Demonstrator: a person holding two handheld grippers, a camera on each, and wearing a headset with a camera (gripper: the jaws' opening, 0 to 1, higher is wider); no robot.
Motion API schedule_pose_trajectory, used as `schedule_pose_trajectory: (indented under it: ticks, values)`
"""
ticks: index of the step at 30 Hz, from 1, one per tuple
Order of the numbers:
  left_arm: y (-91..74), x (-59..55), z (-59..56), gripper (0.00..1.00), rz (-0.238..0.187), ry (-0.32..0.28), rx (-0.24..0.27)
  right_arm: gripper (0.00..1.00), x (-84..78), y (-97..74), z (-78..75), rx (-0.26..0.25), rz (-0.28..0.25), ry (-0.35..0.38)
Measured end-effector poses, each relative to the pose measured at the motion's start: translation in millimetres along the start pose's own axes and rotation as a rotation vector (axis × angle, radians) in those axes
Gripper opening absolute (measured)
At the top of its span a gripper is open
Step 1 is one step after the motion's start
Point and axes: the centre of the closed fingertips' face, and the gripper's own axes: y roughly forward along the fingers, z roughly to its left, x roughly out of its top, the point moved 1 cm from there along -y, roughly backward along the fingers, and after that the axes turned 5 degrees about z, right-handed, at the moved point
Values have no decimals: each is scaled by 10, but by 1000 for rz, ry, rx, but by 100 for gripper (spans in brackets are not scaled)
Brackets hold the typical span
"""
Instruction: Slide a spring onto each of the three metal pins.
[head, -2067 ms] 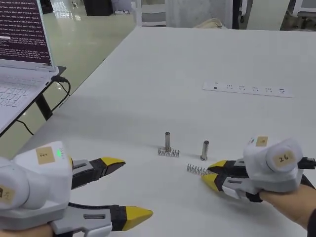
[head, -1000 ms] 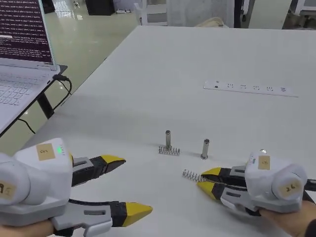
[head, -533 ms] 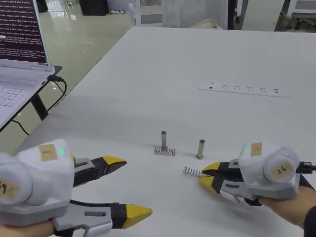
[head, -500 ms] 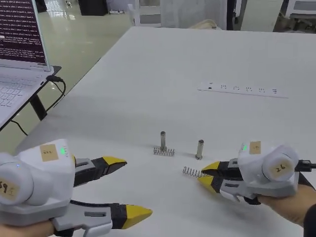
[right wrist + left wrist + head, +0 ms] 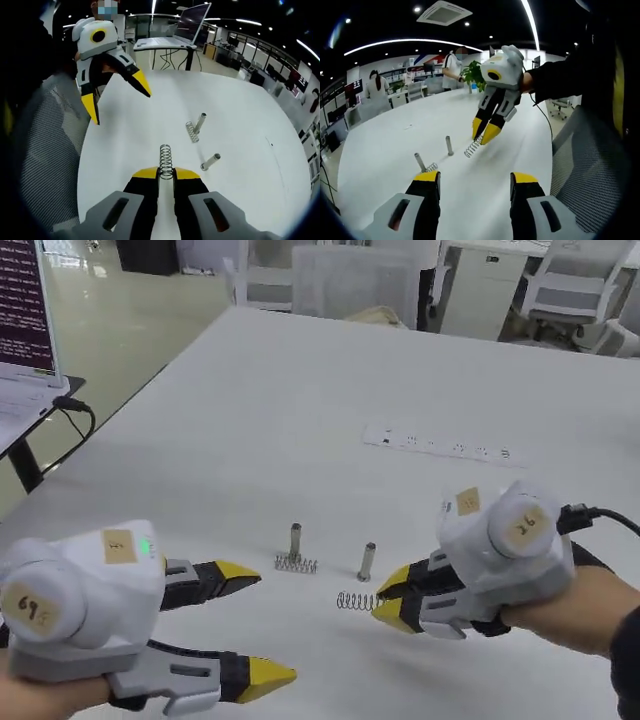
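Two short metal pins stand upright on the white table [image 5: 300,420]: a left pin [image 5: 295,538] and a right pin [image 5: 367,560]. A small spring [image 5: 296,564] lies flat at the foot of the left pin. My right gripper [image 5: 385,600] is shut on one end of another spring [image 5: 355,600], which sticks out leftward just in front of the right pin. In the right gripper view that held spring [image 5: 165,159] juts from between the jaws of the right gripper [image 5: 166,173]. My left gripper [image 5: 258,625] is open and holds nothing, near the table's front left.
A white power strip [image 5: 440,447] lies further back on the table. A laptop [image 5: 20,330] on a side stand with a black cable [image 5: 75,410] is at the far left. Office chairs [image 5: 570,290] stand beyond the far edge.
The head camera has swung, shifting the whole picture. My right gripper has closed on the spring that lay by the right pin and raised it slightly. The left gripper stays open in place.
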Motion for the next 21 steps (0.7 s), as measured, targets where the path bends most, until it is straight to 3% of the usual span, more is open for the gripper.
schedule_pose_trajectory:
  ticks: [11,14,21]
  values:
    - [61,67,-54,34,-32,69,-56,8,288,-119,345,83,79,-90]
    - [77,125,-104,32,-57,93,-78,8,326,-122,396,97,86,-105]
    - [119,164,-163,21,-57,161,-100,8,391,-129,461,116,100,-139]
